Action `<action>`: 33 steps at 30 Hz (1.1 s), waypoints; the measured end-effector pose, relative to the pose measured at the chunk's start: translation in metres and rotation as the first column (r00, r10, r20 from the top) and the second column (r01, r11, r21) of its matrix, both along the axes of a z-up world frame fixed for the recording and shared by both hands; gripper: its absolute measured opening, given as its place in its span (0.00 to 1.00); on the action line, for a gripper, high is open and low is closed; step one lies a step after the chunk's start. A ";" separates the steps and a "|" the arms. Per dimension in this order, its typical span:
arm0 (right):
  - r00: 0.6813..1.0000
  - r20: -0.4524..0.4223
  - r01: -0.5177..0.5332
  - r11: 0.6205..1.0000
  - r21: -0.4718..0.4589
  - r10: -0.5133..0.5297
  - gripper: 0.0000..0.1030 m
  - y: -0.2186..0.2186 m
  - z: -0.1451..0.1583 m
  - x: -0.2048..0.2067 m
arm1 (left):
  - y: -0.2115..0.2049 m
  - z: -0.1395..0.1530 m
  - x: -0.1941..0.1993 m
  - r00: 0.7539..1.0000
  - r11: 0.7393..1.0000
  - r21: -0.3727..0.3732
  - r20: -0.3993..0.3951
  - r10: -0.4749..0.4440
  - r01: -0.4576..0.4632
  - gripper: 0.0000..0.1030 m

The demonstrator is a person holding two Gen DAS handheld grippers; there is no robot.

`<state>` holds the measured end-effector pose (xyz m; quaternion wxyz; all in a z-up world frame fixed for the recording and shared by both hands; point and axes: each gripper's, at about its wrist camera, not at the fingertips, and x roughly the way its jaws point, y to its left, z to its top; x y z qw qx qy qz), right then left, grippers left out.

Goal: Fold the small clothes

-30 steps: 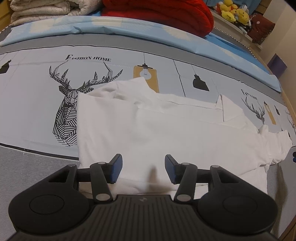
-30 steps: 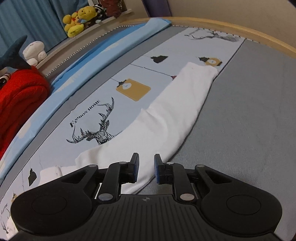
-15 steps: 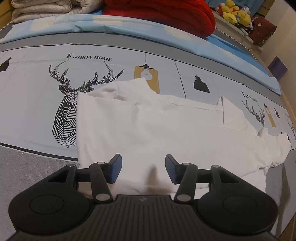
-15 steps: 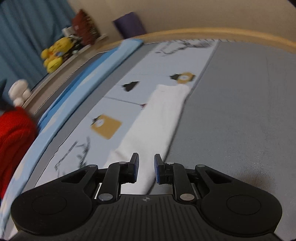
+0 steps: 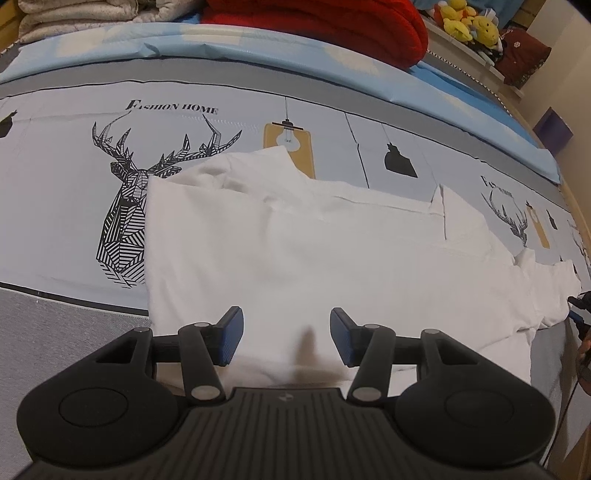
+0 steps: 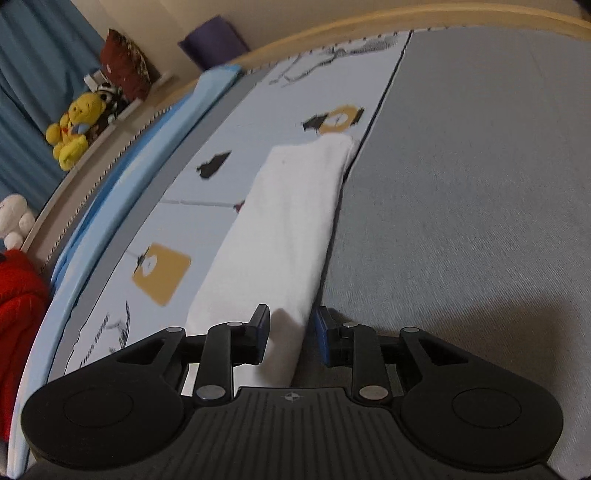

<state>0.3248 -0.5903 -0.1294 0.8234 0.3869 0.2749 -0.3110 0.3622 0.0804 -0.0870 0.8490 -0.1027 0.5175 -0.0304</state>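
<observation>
A white garment point(image 5: 295, 251) lies spread flat on the printed bed cover, with a long narrow part point(image 6: 291, 221) running off to the right. My left gripper point(image 5: 286, 338) hovers over the garment's near edge, open, nothing between its blue pads. My right gripper point(image 6: 291, 332) is low over the narrow part's near edge. Its jaws are opening, the cloth's edge lies between them, and the pads do not press on it. The right gripper's tip also shows at the far right point(image 5: 578, 314) beside the garment's end.
The bed cover carries deer prints point(image 5: 125, 214) and a plain grey band point(image 6: 480, 184) in front. A red blanket point(image 5: 332, 29), folded quilts point(image 5: 92, 14) and yellow plush toys point(image 6: 72, 129) line the far side. A wooden bed rim point(image 6: 369, 33) curves round the end.
My right gripper sank and moved along the narrow part toward its end, rolled a little, and its jaws parted. The left gripper stayed where it was, still open.
</observation>
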 end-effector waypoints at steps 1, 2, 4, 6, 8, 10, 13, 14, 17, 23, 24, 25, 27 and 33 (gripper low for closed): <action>1.000 0.007 0.005 1.000 -0.010 -0.005 0.27 0.000 -0.001 0.002 | 0.000 -0.001 0.000 1.000 1.000 -0.002 -0.001 0.000 0.000 0.56; 1.000 0.015 0.010 1.000 -0.017 -0.010 0.27 -0.001 -0.002 0.004 | 0.000 -0.002 0.001 1.000 1.000 -0.004 -0.003 0.001 -0.001 0.56; 0.999 0.029 0.019 0.999 -0.032 -0.018 0.27 0.000 -0.005 0.006 | -0.001 -0.003 0.001 1.000 1.000 -0.006 -0.007 0.004 -0.004 0.56; 0.999 0.033 0.027 0.998 -0.051 -0.025 0.26 0.001 -0.006 0.007 | -0.001 -0.003 0.002 1.000 1.000 -0.009 -0.007 0.004 -0.004 0.56; 0.999 0.027 0.033 0.997 -0.074 -0.031 0.17 0.003 -0.006 0.009 | -0.001 -0.003 0.002 1.000 1.000 -0.009 -0.007 0.004 -0.004 0.56; 0.999 0.009 0.036 0.995 -0.094 -0.036 0.08 0.005 -0.006 0.010 | -0.001 -0.002 0.002 1.000 1.000 -0.009 -0.007 0.005 -0.005 0.56; 0.999 -0.020 0.023 0.986 -0.166 -0.027 0.06 0.013 0.002 0.013 | -0.001 0.000 0.001 1.000 1.000 -0.011 -0.003 0.007 -0.007 0.56; 0.999 -0.035 0.015 0.977 -0.213 -0.023 0.06 0.020 0.009 0.015 | 0.000 0.001 0.001 1.000 1.000 -0.012 0.000 0.008 -0.008 0.56; 0.999 -0.048 -0.020 0.933 -0.361 0.003 0.06 0.049 0.040 0.025 | 0.006 0.005 -0.001 1.000 1.000 -0.015 0.007 0.019 -0.019 0.56; 0.949 -0.002 -0.257 0.772 -0.582 0.315 0.06 0.187 0.128 0.032 | 0.035 0.023 -0.003 0.995 0.995 -0.040 0.044 0.091 -0.090 0.56; 0.919 0.011 -0.309 0.739 -0.598 0.393 0.06 0.219 0.140 0.029 | 0.041 0.026 -0.003 0.993 0.994 -0.045 0.049 0.104 -0.102 0.56; 0.881 0.027 -0.362 0.710 -0.605 0.472 0.06 0.250 0.150 0.025 | 0.047 0.028 -0.003 0.991 0.992 -0.050 0.055 0.120 -0.117 0.56; 0.774 0.062 -0.479 0.647 -0.594 0.630 0.06 0.310 0.162 0.009 | 0.060 0.034 -0.005 0.986 0.987 -0.061 0.063 0.155 -0.152 0.56; 0.358 -0.067 -0.903 0.328 -0.277 0.931 0.07 0.434 0.113 -0.029 | 0.087 0.044 -0.011 0.971 0.971 -0.095 0.075 0.227 -0.220 0.56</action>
